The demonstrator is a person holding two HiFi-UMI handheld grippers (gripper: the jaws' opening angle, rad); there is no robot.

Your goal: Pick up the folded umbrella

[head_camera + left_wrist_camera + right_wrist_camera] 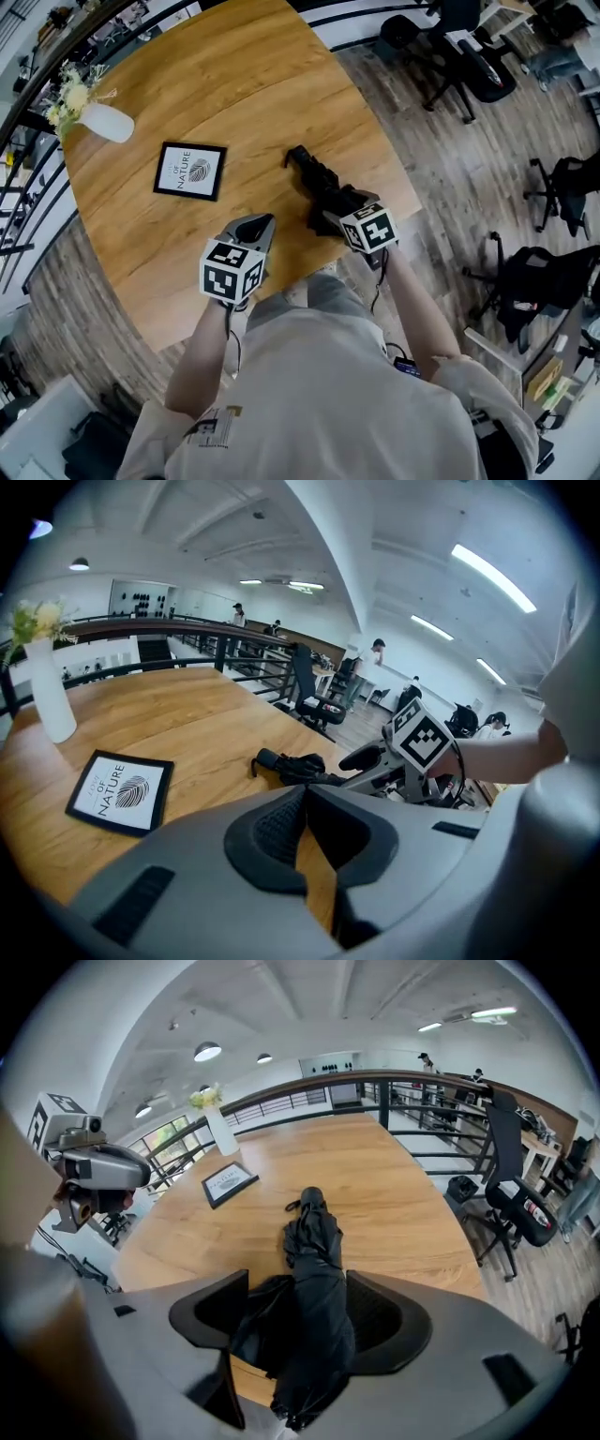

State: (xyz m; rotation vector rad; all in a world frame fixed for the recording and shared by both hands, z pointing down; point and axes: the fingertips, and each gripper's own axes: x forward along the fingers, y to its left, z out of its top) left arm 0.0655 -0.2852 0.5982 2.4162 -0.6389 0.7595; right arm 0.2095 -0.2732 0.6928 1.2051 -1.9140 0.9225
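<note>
The black folded umbrella (317,180) lies on the round wooden table (234,84) near its right edge, with its strap end pointing away from me. My right gripper (330,218) is at the umbrella's near end and stands open. In the right gripper view the umbrella (314,1241) runs between the two jaws, with loose fabric bunched against the left one. My left gripper (259,228) hovers over the table left of the umbrella, shut and empty. From the left gripper (305,794), the umbrella (292,766) and the right gripper (375,759) show ahead to the right.
A black-framed card (190,171) lies left of the umbrella. A white vase with flowers (101,122) stands at the table's far left. Office chairs (459,47) and a dark railing (375,1087) surround the table. The table edge (398,187) is close to the umbrella's right side.
</note>
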